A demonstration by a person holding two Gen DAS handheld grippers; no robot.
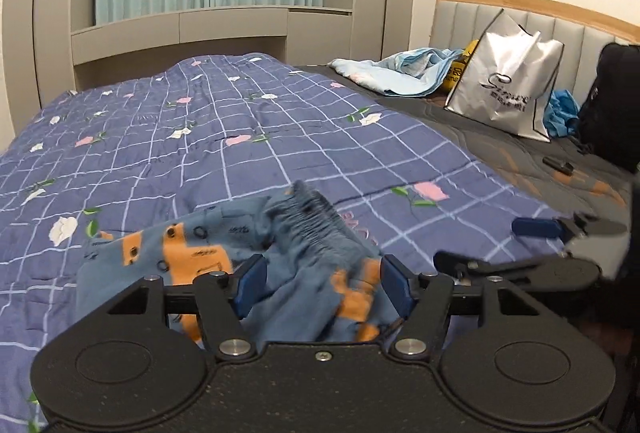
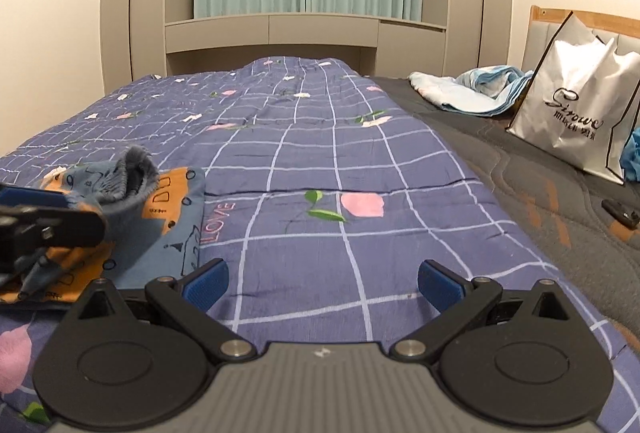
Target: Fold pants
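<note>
The pants (image 1: 208, 245) are blue with orange patches and a gathered elastic waistband. They lie bunched on the purple checked quilt (image 1: 200, 137). My left gripper (image 1: 324, 275) is open with its blue pads (image 1: 250, 283) on either side of the waistband cloth, which sags loose between them. In the right wrist view the pants (image 2: 160, 217) lie at the left, partly folded flat, with the left gripper (image 2: 36, 213) over them. My right gripper (image 2: 322, 283) is open over bare quilt, nothing between its fingers. It also shows at the right edge of the left wrist view as the right gripper (image 1: 560, 241).
A white shopping bag (image 1: 508, 89) leans on the padded headboard (image 1: 460, 17). Beside it lie a light blue cloth (image 1: 400, 71) and a black backpack (image 1: 616, 101). A small dark object (image 1: 558, 165) rests on the grey mattress cover (image 1: 500, 153). Wardrobe and curtains stand behind the bed.
</note>
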